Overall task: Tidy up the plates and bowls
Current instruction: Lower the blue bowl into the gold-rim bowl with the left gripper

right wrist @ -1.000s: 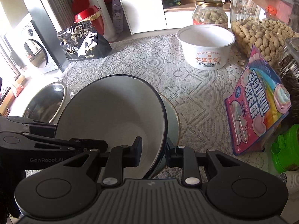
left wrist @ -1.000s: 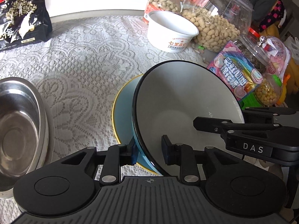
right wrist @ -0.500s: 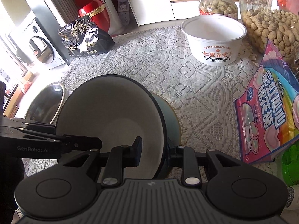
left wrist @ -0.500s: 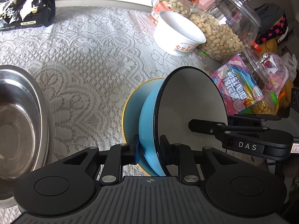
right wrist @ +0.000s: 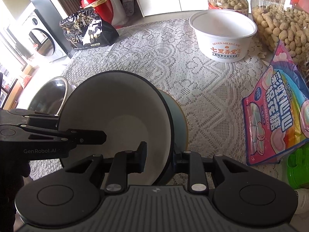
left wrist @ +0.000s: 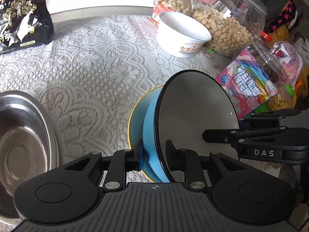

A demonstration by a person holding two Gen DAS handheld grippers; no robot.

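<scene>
- Left wrist view: my left gripper (left wrist: 154, 155) pinches the rim of the blue bowl (left wrist: 149, 135). Its jaws have just been opening a little after a squeeze, with the rim between them. The bowl hangs tilted above the blue plate (left wrist: 136, 116). It shows more blue side than a second ago.
- Right wrist view: my right gripper (right wrist: 159, 155) pinches the far rim. The bowl looks raised since before, so I think it can go next to the steel bowl (right wrist: 48, 96).
</scene>
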